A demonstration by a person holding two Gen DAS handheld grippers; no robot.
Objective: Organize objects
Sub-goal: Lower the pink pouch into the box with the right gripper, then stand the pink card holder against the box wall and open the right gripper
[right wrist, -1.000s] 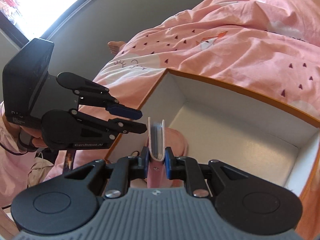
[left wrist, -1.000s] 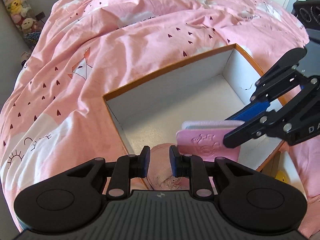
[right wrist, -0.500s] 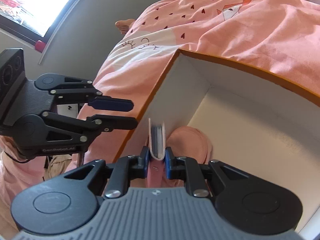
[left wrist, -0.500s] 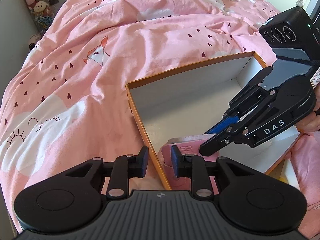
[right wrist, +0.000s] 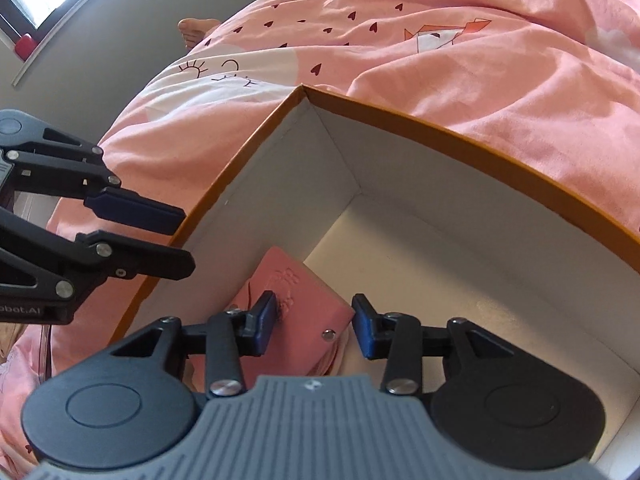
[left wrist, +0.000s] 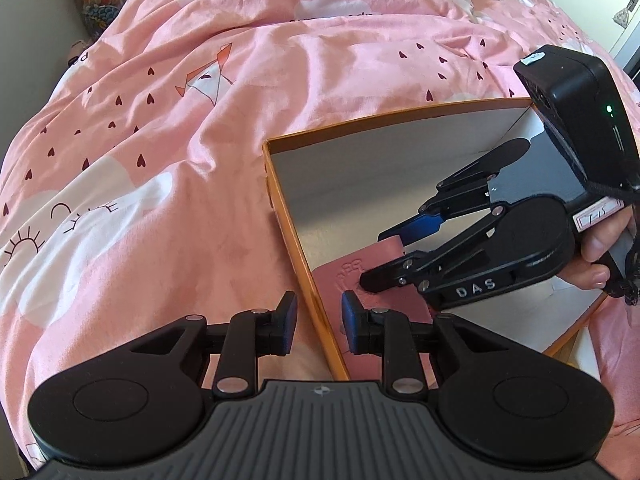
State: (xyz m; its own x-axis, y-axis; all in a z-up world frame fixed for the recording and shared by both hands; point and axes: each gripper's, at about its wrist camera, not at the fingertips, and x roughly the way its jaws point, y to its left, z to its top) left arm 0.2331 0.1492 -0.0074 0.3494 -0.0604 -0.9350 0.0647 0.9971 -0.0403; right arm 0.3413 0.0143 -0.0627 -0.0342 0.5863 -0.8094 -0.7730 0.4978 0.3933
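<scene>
The left gripper [left wrist: 316, 312] is held with its jaws slightly apart, astride the orange-rimmed box [left wrist: 294, 236] wall, nothing pinched. The right gripper [right wrist: 314, 326] has just been opened, and the pink embossed wallet [right wrist: 298, 292] is seen lying flat in the box's near corner between its parted pads, its long axis running along the side wall.

text "DAS" | on right hand-held gripper [left wrist: 390, 256] || text "obot.AI" | on left hand-held gripper [right wrist: 182, 240]
</scene>
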